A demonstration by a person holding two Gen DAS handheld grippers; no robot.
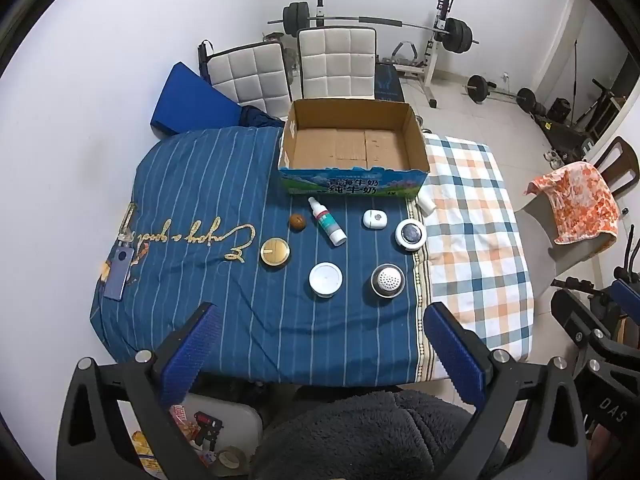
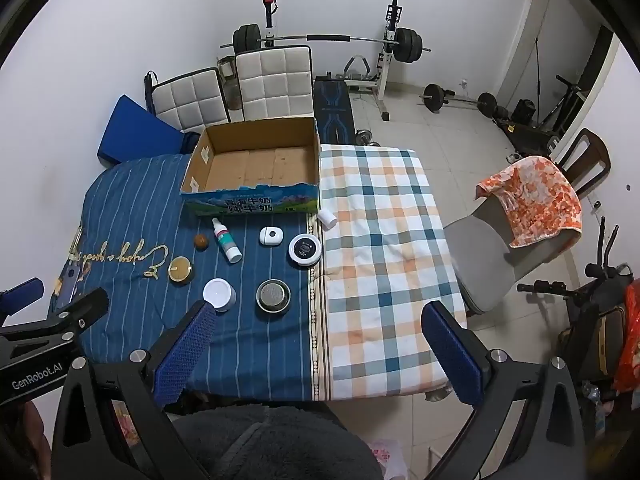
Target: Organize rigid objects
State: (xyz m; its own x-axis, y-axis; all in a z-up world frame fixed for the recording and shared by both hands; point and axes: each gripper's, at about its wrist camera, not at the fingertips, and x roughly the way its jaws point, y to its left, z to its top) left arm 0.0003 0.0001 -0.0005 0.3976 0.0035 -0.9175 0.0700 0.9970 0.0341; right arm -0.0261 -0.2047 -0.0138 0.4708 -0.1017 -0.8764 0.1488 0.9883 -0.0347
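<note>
Jaws wide apart; spray bottle [image 1: 327, 221] lies flat, nozzle toward box [image 1: 352, 186]

The cardboard box [image 1: 353, 148] at twelve o'clock carries Chinese print on its blue front: 青海牛奶 over 纯牛奶. Gold embroidered script [image 1: 192, 240] on the striped blue cloth [image 1: 240, 320], at nine o'clock and upside down from here, seems to say "Enjoy a good…". The left gripper [image 2: 24, 360] body reads "GenRobot.AI". The right gripper [image 1: 612, 412] shows "DAS".
</note>
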